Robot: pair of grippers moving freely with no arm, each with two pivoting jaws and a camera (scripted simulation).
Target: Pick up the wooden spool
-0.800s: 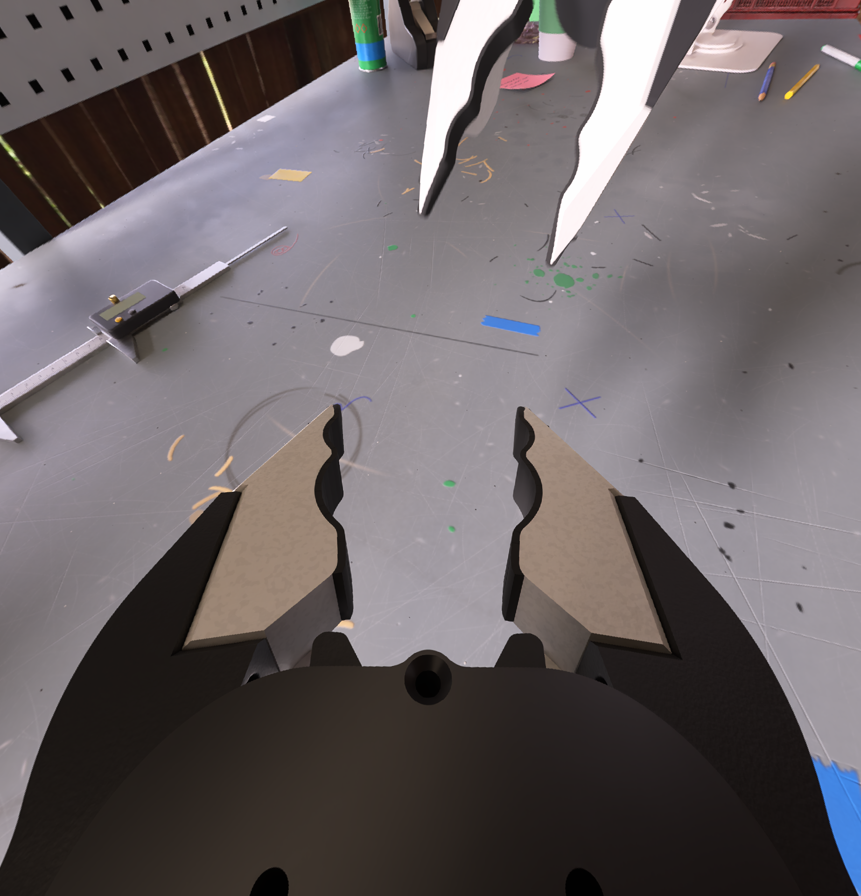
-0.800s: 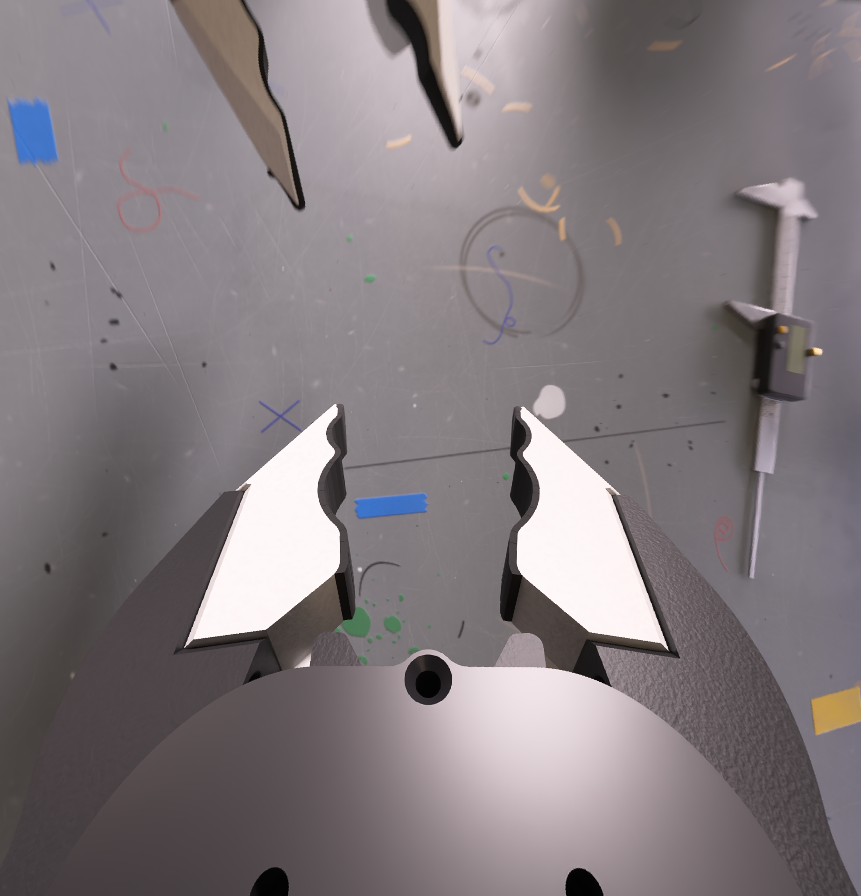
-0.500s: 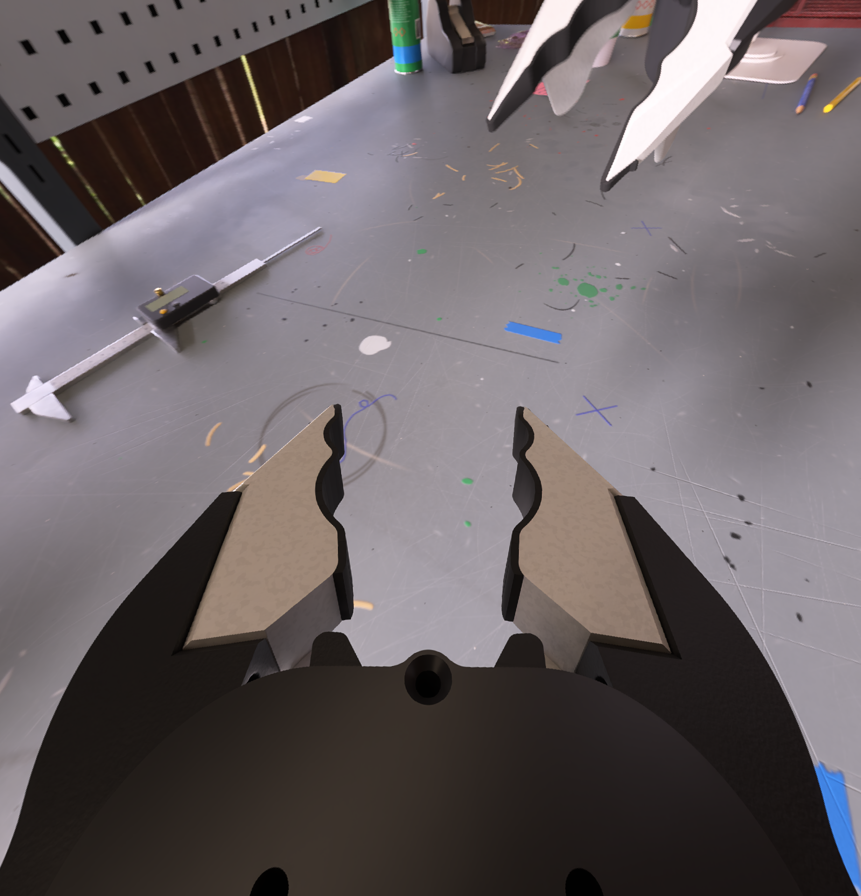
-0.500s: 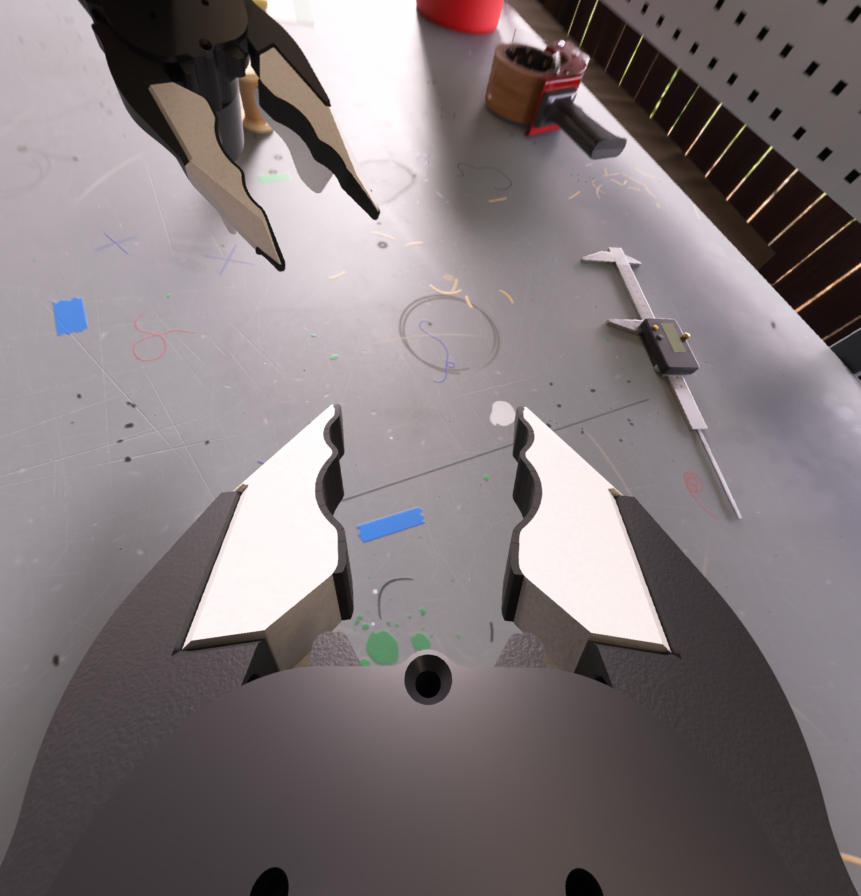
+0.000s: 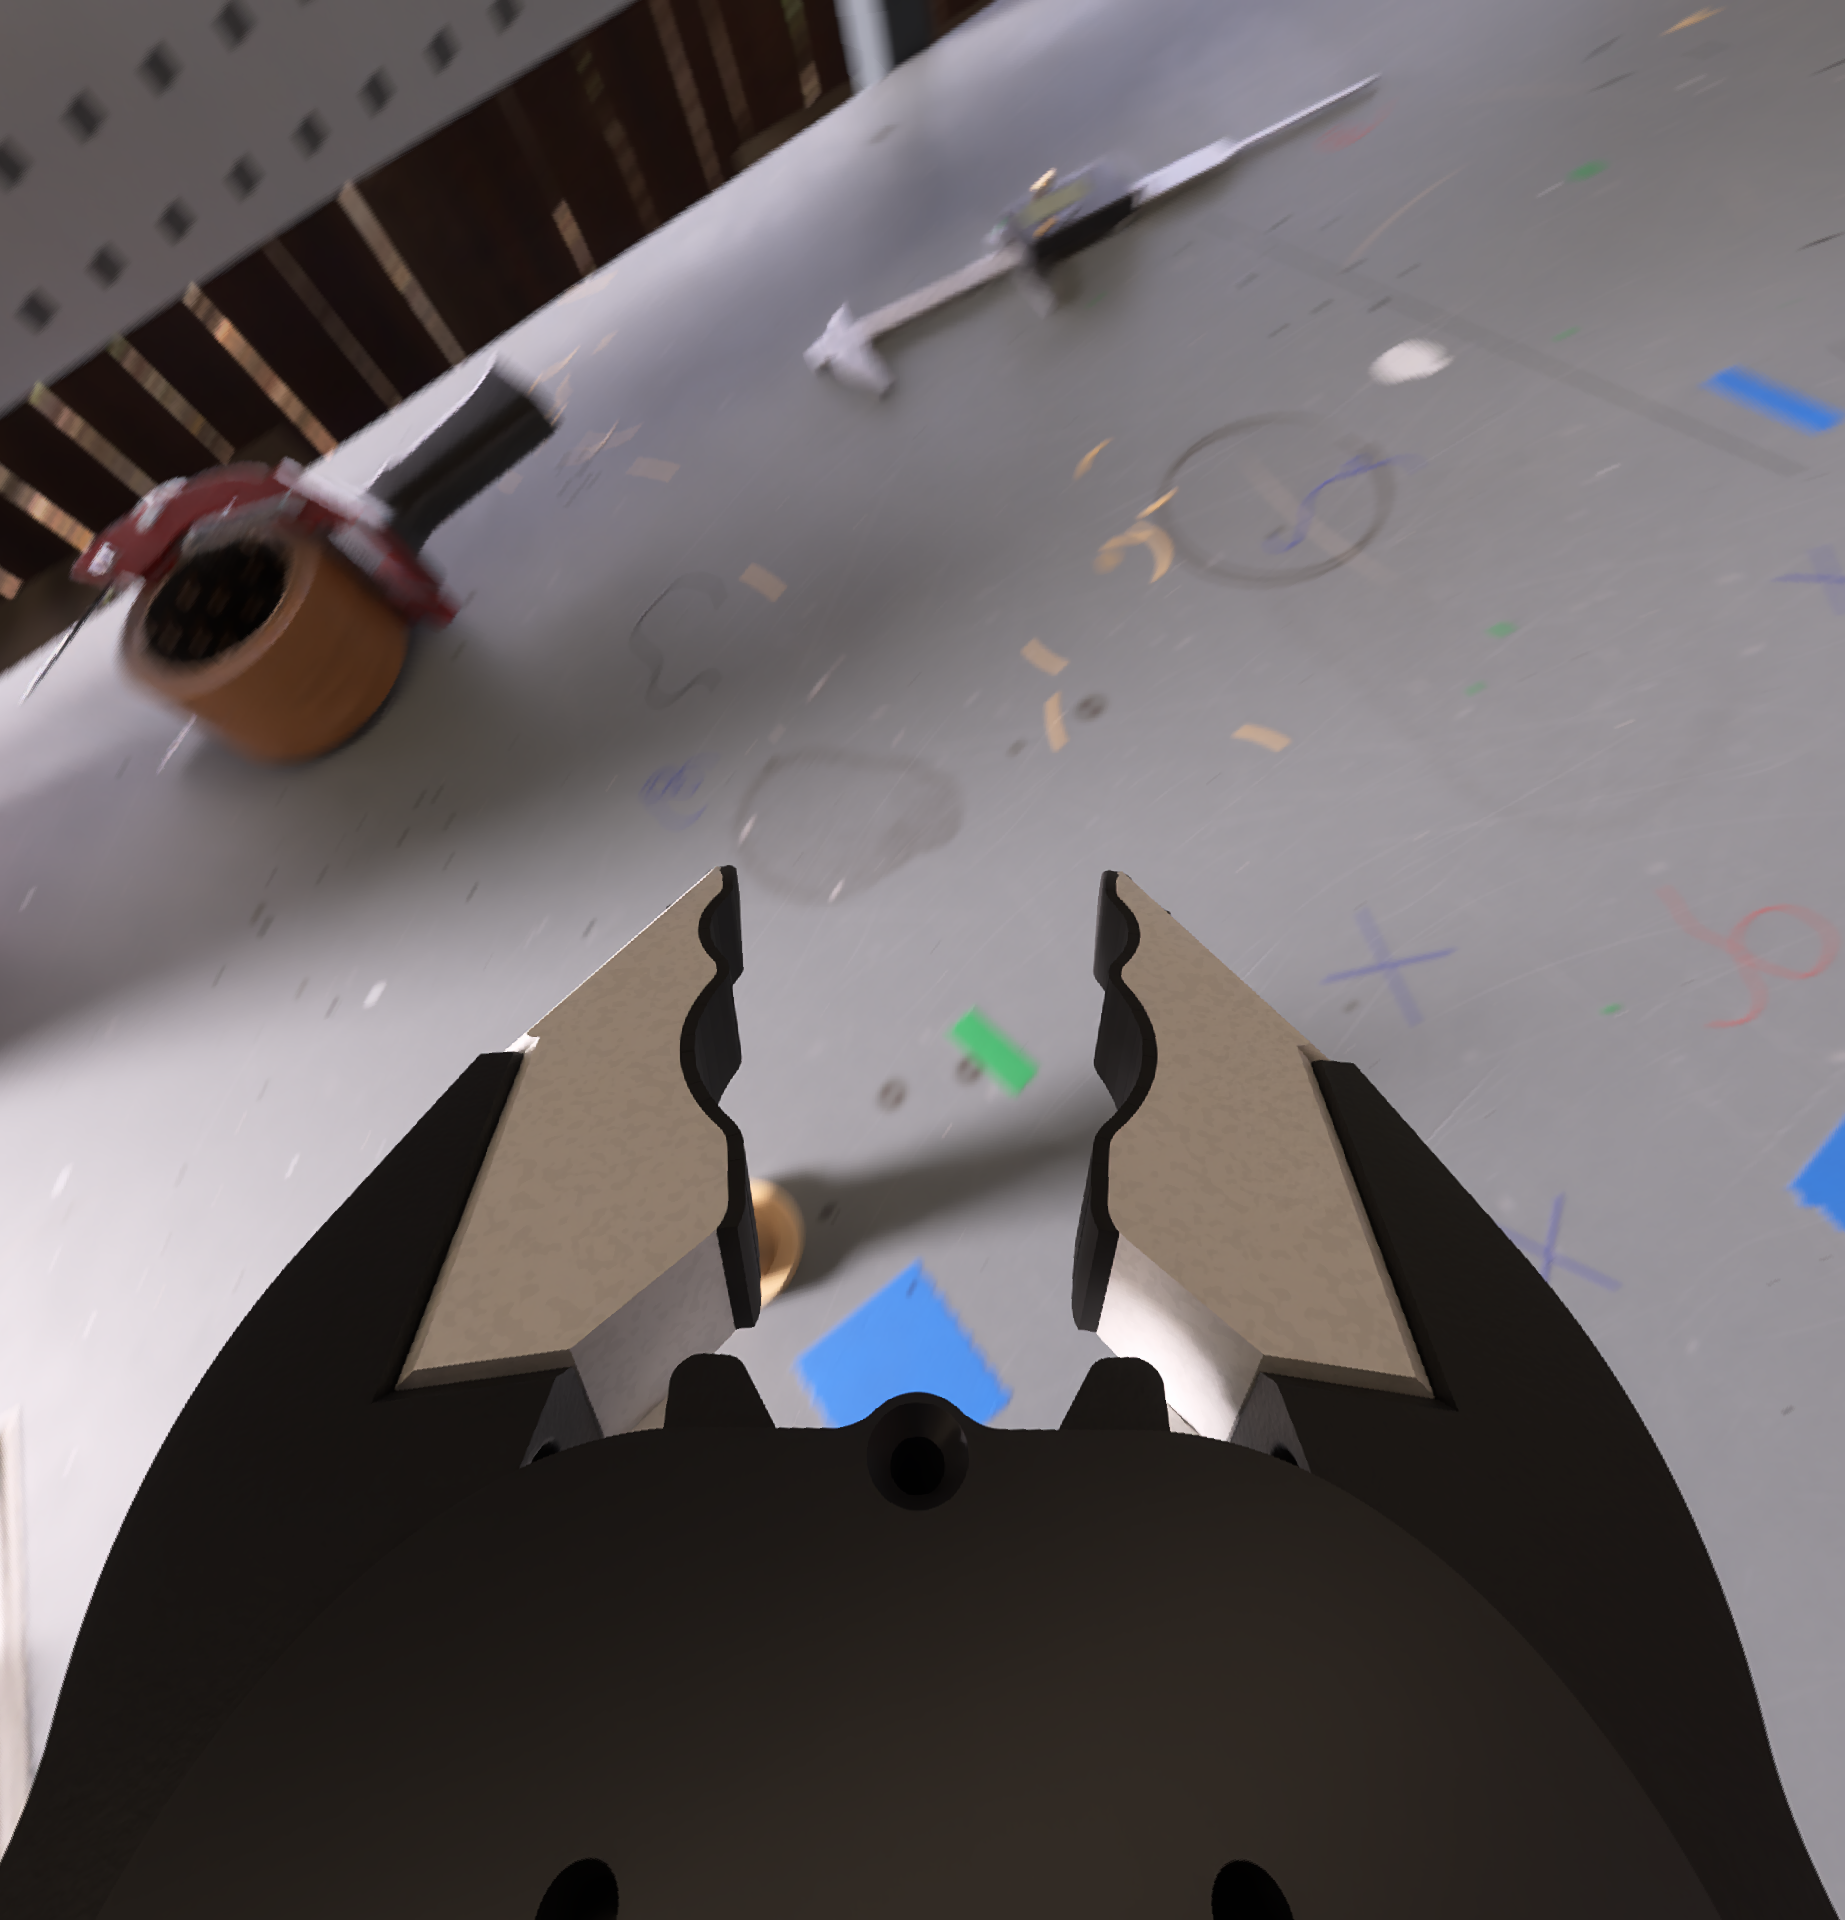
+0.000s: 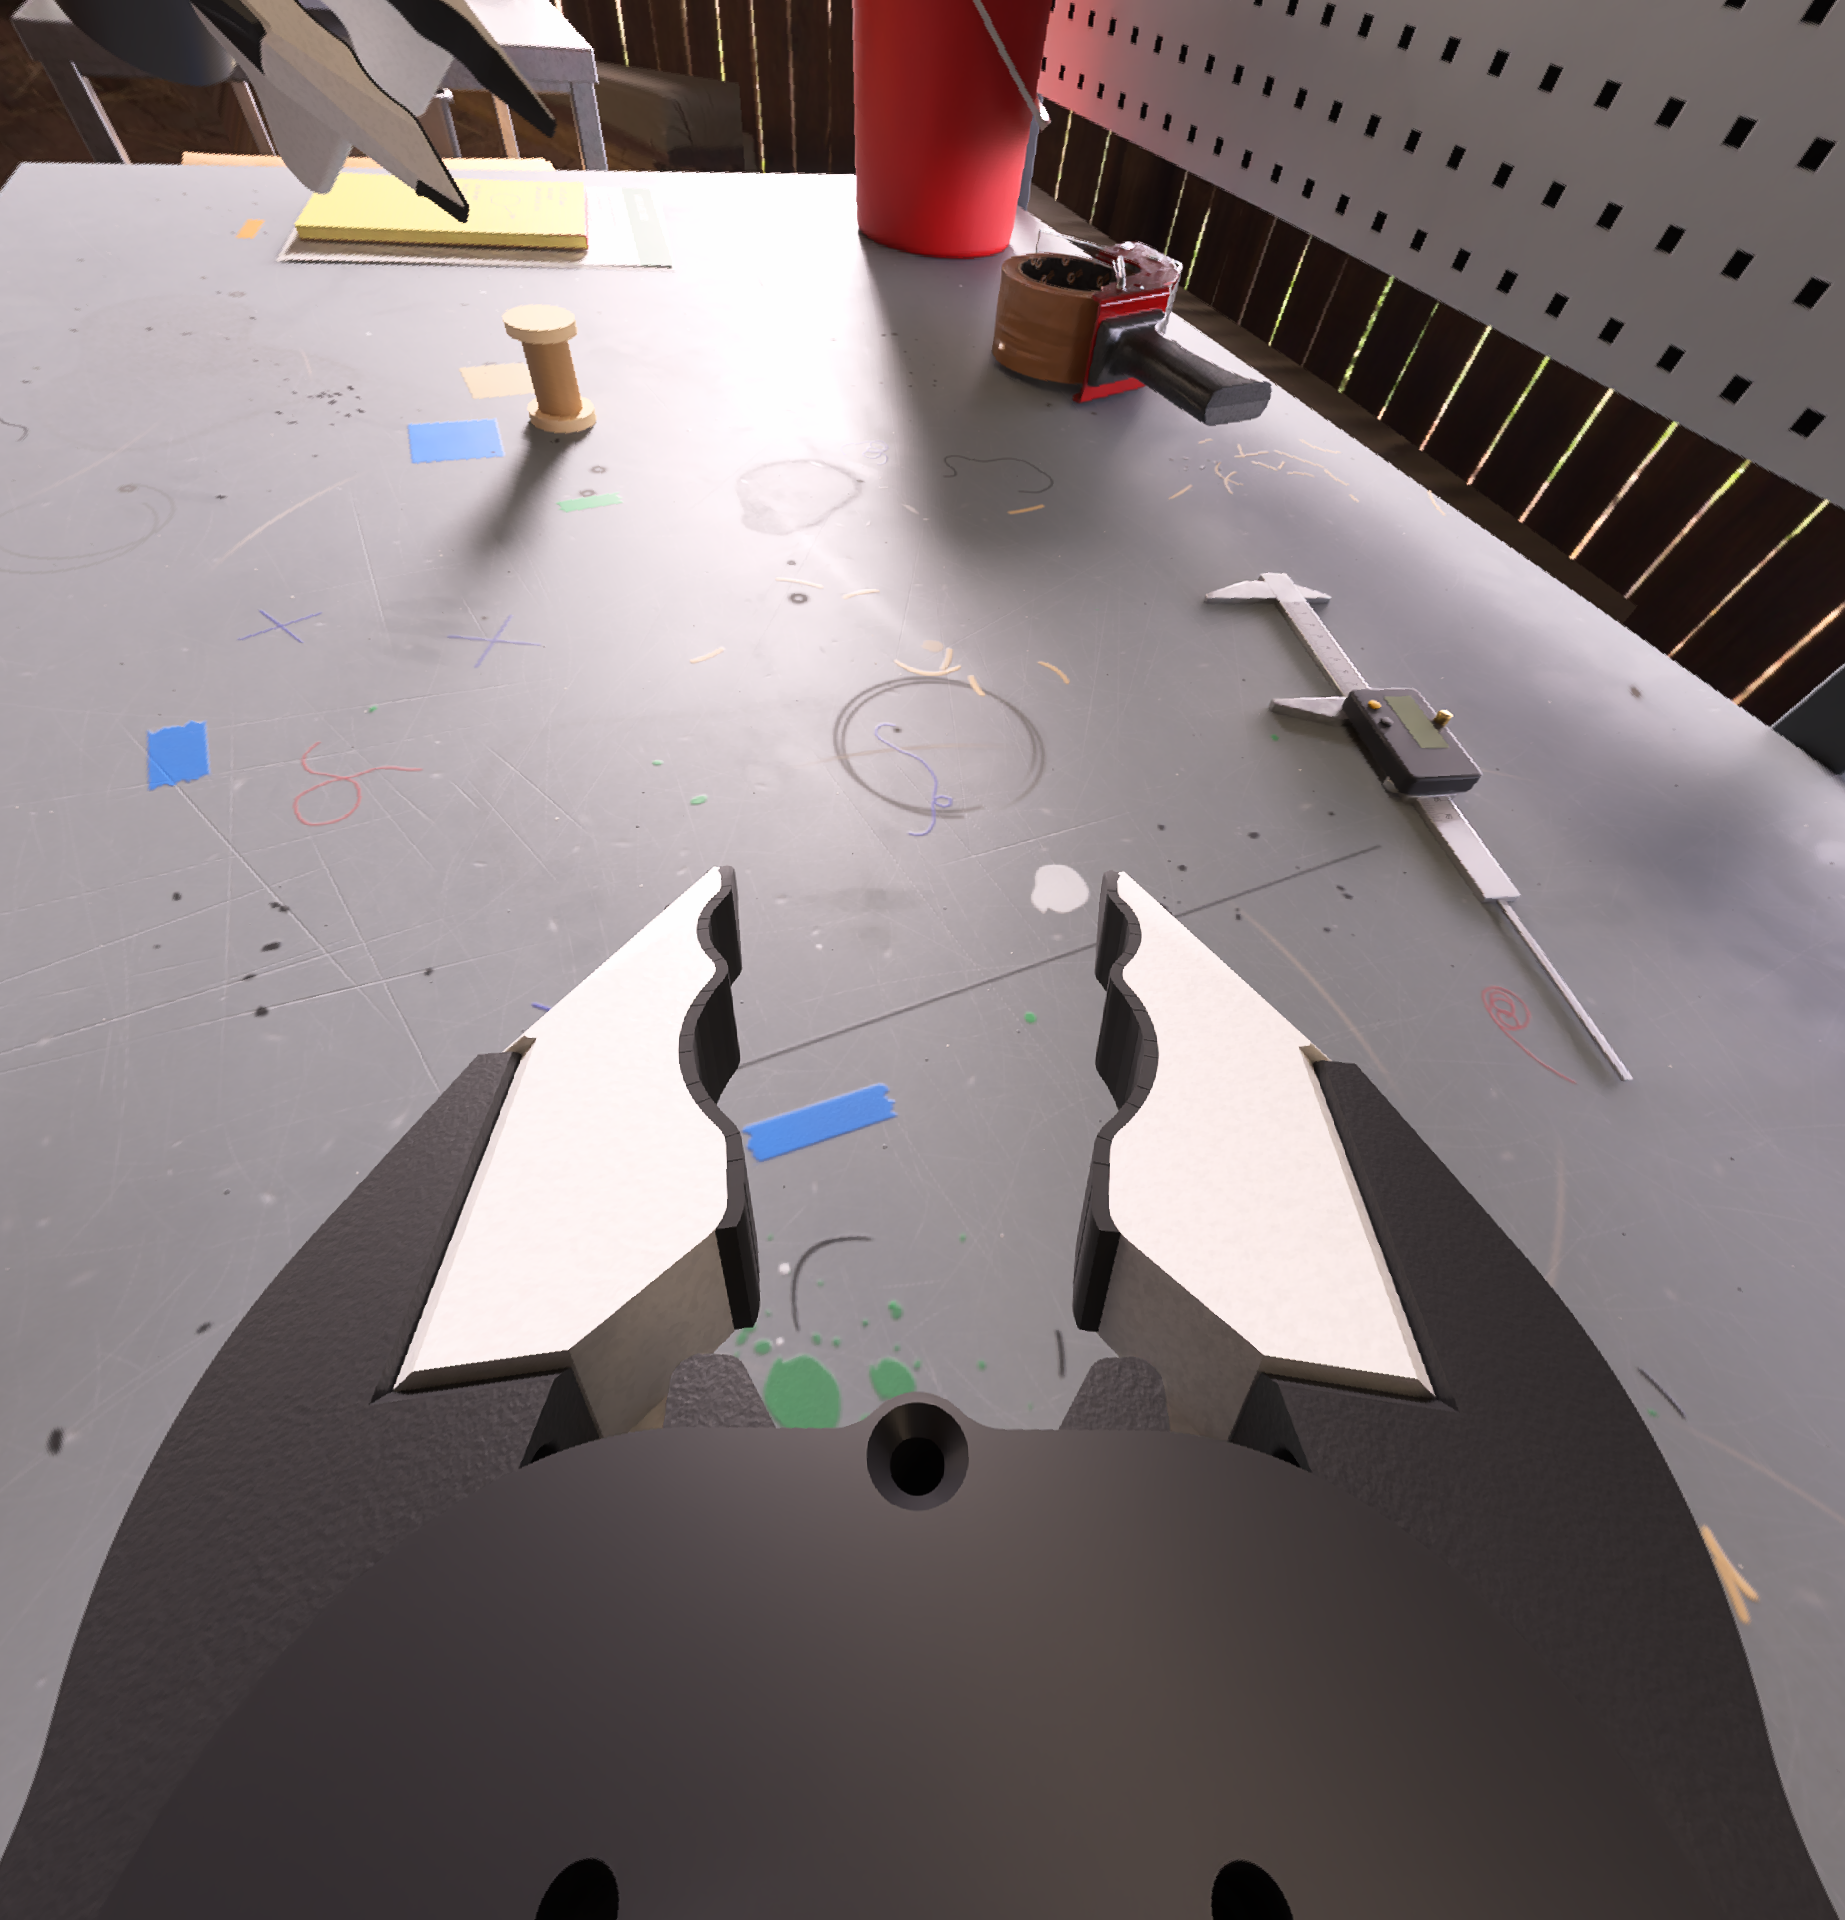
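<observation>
The spool [image 6: 551, 369] stands upright on the table [image 6: 1001, 582], far from the right gripper [image 6: 918, 883] and toward the table's far left area in the right wrist view. A blue tape square [image 6: 454, 440] lies just beside its base, on the left. A green tape strip [image 6: 589, 503] lies near it, on the nearer side. In the left wrist view only a small part of the spool [image 5: 776, 1236] shows, at the inner edge of the left finger, low in the picture; the rest is hidden behind that finger.

The left gripper [image 5: 918, 883] hangs above the table with its jaws wide apart and nothing between them. In the right wrist view it shows [image 6: 419, 156] at top left, above the table's far end. The left wrist view is blurred.

The right gripper hangs over the near table with its jaws wide apart and empty. A blue tape strip [image 6: 818, 1120] lies on the table below the gap.

A tape dispenser [image 6: 1115, 322] with a brown roll lies at the far right edge, next to a red cylinder [image 6: 939, 135]. A caliper [image 6: 1406, 769] lies flat along the right side. A yellow pad [image 6: 450, 213] lies at the far end. A pegboard [image 6: 1520, 156] runs along the right.
</observation>
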